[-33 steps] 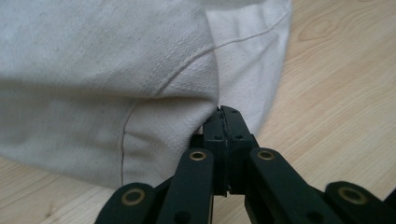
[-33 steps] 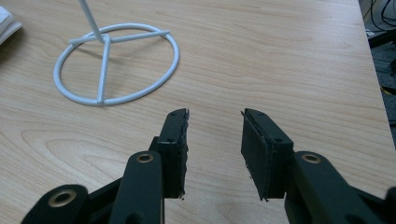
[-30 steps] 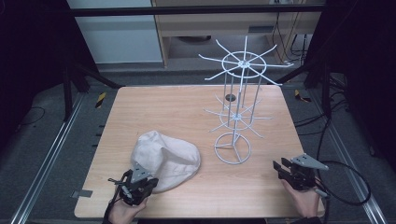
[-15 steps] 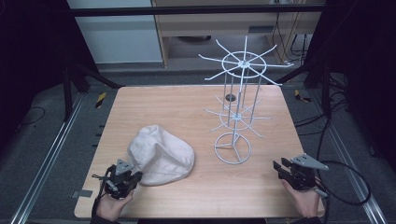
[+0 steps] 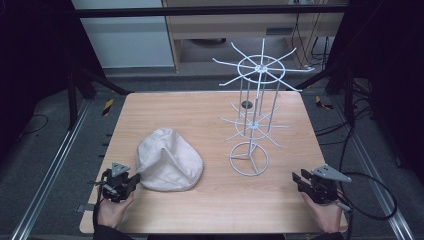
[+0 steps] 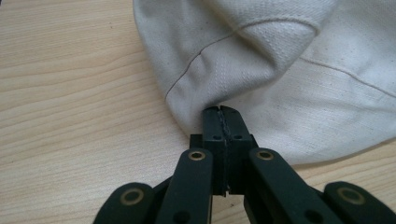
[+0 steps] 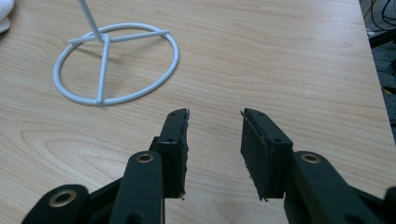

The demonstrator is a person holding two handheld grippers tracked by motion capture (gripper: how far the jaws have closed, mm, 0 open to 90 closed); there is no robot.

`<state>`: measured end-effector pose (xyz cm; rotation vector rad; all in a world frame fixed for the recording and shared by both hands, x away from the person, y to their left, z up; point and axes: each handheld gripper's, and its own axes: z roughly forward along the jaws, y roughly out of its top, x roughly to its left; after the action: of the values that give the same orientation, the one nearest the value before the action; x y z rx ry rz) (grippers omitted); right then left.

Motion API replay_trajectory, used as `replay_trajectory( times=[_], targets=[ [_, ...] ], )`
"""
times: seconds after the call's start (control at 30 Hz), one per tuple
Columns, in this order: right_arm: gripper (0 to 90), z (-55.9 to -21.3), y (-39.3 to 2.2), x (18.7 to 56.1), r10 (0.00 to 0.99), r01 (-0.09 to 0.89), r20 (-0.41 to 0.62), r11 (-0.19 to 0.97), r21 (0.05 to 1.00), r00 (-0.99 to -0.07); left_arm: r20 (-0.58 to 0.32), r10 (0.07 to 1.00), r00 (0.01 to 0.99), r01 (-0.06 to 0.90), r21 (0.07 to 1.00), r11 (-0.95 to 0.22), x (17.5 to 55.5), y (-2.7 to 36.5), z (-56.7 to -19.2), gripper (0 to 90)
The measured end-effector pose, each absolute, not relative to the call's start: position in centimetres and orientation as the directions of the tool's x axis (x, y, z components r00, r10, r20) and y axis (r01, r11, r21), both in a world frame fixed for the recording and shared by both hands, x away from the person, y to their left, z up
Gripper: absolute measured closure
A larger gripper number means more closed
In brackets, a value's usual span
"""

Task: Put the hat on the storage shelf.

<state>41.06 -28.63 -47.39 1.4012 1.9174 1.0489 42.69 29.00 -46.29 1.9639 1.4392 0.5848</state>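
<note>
Dragged toward the table's [image 5: 210, 107] near-left corner since a second ago, the cream cloth cap [image 5: 169, 161] now lies closer to that edge, its rim pinched in the left gripper [image 5: 134, 179], which has backed off leftward with it; the right gripper [image 5: 298, 181] has kept its place at the near-right corner.

Left gripper view: black jaws pressed flat together on a fold of the cap's [image 6: 261, 70] hem, fabric bunching up just above the pads, the bulk of the cloth spreading away ahead and to the right of the fingertips [image 6: 219, 122]. So the cap lies fwd and inboard of the left hand — its long axis running roughly from the near-left corner toward the table's middle.

Right gripper view: jaws standing apart w/ nothing between them, bare wood under the pads [image 7: 173, 140], pointing at the ring base [image 7: 116, 65] of the white wire rack. From above, the rack [image 5: 252, 125] stands right of centre, spokes at two levels, well apart from the cap.

Left hand is plainly the nearer — it alone has the cap; the right hand rests low at the edge, nearer the rack than the cloth. Left forearm comes in low from the bottom edge, gripper about level w/ the tabletop. Any hang on a spoke would likely call for a lift up and across to the right
</note>
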Motion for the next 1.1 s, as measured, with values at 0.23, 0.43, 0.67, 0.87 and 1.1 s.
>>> replay_trajectory(
  times=[0.23, 0.43, 0.67, 0.87, 1.1],
  targets=[
    [61.5, -47.4, -28.8, 41.0, 0.951, 0.532, 0.033, 0.143, 0.835, -0.308, -0.025, 0.928, 0.371, 0.570, 0.795, -0.207, 40.2, 27.0, -43.3, 89.5],
    [61.6, -47.4, -28.8, 41.1, 0.952, 0.536, 0.041, 0.136, 0.833, -0.304, 0.000, 0.891, 0.455, 0.502, 0.826, -0.257, 41.5, 22.1, -41.7, 89.6],
    [61.9, -47.5, -28.8, 41.1, 0.951, 0.537, 0.038, 0.141, 0.832, -0.308, -0.017, 0.857, 0.516, 0.509, 0.810, -0.291, 45.0, 15.4, -42.7, 89.5],
    [62.0, -47.6, -28.9, 41.3, 0.950, 0.534, 0.029, 0.150, 0.832, -0.312, -0.014, 0.868, 0.497, 0.547, 0.781, -0.301, 47.1, 12.9, -44.4, 89.6],
    [62.0, -47.6, -28.9, 41.3, 0.950, 0.541, 0.040, 0.142, 0.829, -0.310, 0.022, 0.873, 0.487, 0.575, 0.744, -0.340, 47.7, 11.7, -46.3, 89.6]
  ],
)
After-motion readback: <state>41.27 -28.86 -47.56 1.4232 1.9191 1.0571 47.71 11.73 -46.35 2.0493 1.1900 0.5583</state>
